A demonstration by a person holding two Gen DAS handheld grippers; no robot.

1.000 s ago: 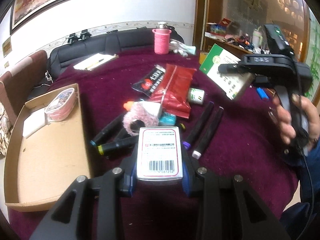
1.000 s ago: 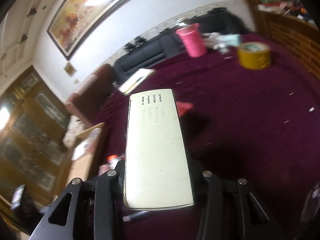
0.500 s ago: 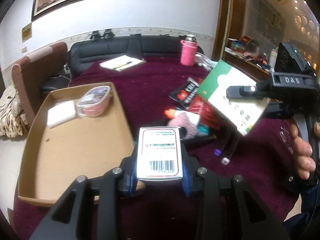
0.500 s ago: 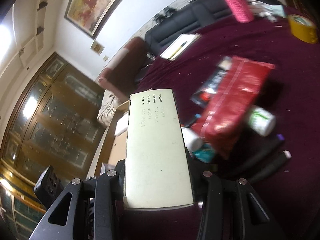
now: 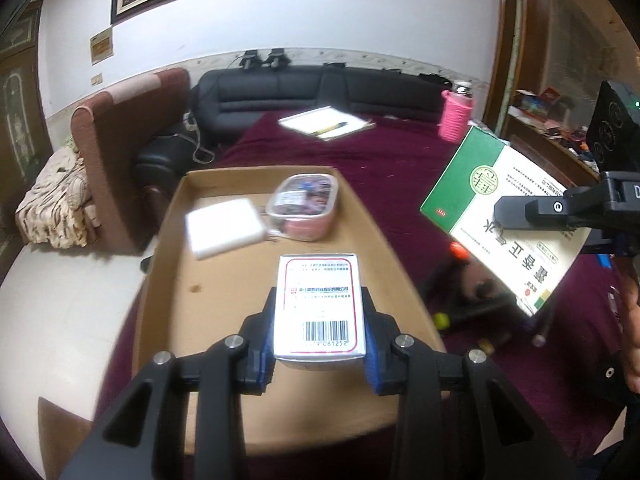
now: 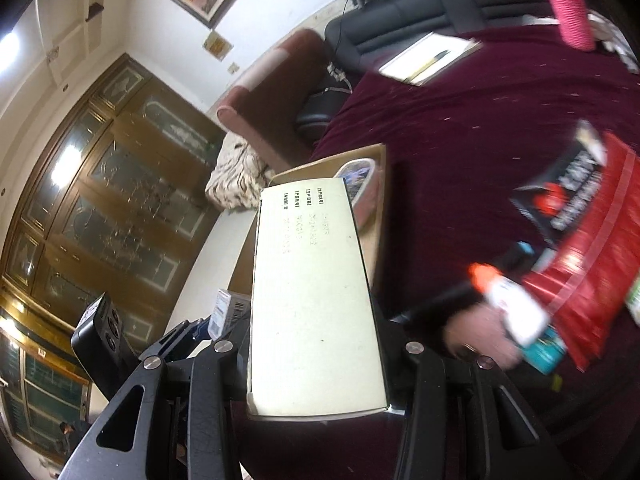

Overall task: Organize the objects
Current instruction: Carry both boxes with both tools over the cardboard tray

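My left gripper [image 5: 319,320] is shut on a small white box with a red border and barcode [image 5: 319,304], held above the near end of a cardboard tray [image 5: 208,320]. The tray holds a white pad [image 5: 224,232] and a clear lidded plastic container [image 5: 304,204]. My right gripper [image 6: 316,328] is shut on a large green-and-white box [image 6: 312,300], also seen in the left wrist view [image 5: 504,220], held in the air right of the tray over the maroon table [image 6: 460,128].
Right of the tray lie a red packet [image 6: 588,264], a black packet [image 6: 560,196], a glue bottle with orange cap [image 6: 508,308] and dark markers [image 5: 472,316]. A notebook with pen [image 5: 324,124] and a pink cup [image 5: 456,116] stand at the far side.
Both grippers swung left with their boxes. The left one went from over the pile of markers to above the cardboard tray. The right one came closer to the tray.
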